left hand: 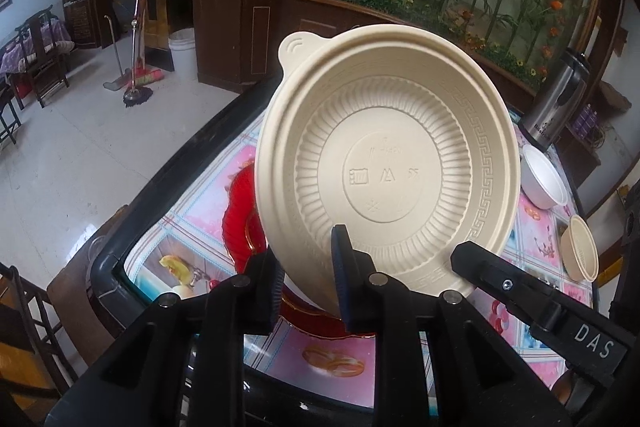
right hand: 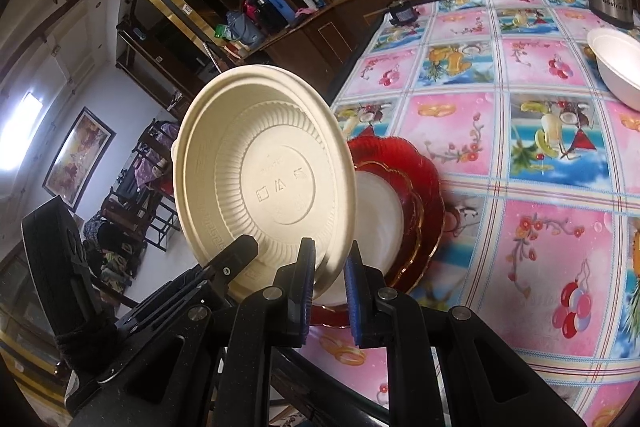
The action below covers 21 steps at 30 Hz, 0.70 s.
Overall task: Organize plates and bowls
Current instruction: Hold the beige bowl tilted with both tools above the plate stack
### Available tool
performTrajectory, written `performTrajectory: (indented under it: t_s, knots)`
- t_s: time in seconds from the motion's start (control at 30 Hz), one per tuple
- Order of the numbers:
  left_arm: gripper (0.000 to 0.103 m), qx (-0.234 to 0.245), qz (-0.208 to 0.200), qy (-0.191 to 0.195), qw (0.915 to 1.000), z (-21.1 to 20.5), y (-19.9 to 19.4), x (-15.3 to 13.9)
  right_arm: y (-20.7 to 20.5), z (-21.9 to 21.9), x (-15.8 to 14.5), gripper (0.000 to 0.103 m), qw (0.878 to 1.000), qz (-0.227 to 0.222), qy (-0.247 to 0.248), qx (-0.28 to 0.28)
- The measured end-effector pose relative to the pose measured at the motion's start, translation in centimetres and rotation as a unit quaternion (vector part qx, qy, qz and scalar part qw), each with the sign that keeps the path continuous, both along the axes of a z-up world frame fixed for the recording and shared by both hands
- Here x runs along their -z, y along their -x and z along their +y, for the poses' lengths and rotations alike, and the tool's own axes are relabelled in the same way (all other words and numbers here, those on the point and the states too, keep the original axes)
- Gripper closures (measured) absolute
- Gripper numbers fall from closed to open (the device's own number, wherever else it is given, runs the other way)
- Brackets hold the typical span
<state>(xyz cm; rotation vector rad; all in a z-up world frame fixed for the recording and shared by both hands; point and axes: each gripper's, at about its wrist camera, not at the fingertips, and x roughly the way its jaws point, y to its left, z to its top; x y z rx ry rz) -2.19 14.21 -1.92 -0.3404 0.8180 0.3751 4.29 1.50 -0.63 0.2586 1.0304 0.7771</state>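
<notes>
A beige ribbed plate with a tab handle is held tilted above the table; it also shows in the right wrist view. My left gripper is shut on its lower rim. My right gripper is also shut on that rim, beside the left gripper's finger. Under the plate lies a red scalloped plate with a white plate on it; the red plate also shows in the left wrist view. A white bowl and a beige bowl sit at the right.
The table has a pink and blue fruit-pattern cloth and a dark raised edge. A steel thermos stands at the far right behind the white bowl. A wooden chair is at the near left.
</notes>
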Motion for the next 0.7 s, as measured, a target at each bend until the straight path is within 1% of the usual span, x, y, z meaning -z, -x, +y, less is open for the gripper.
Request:
performTrajectory:
  t_s: [0.17, 0.33, 0.6, 0.7]
  knots:
    - [0.083, 0.003, 0.014, 0.009, 0.9999, 0.2, -0.1, 0.8, -0.2, -0.2, 1.2, 0.089, 1.0, 0.022, 0.005, -0.002]
    - [0.082, 0.004, 0.029, 0.027, 0.9992, 0.7, -0.1, 1.5, -0.6, 0.0, 2.3, 0.089, 0.999, 0.048, 0.01, -0.007]
    - [0.082, 0.006, 0.05, 0.052, 0.9974, 1.3, -0.5, 2.2, -0.8, 0.5, 3.3, 0.089, 0.998, 0.065, 0.021, -0.009]
    - [0.082, 0.008, 0.052, 0.055, 0.9971, 1.5, -0.4, 2.3, -0.9, 0.6, 3.4, 0.089, 0.997, 0.069, 0.024, -0.008]
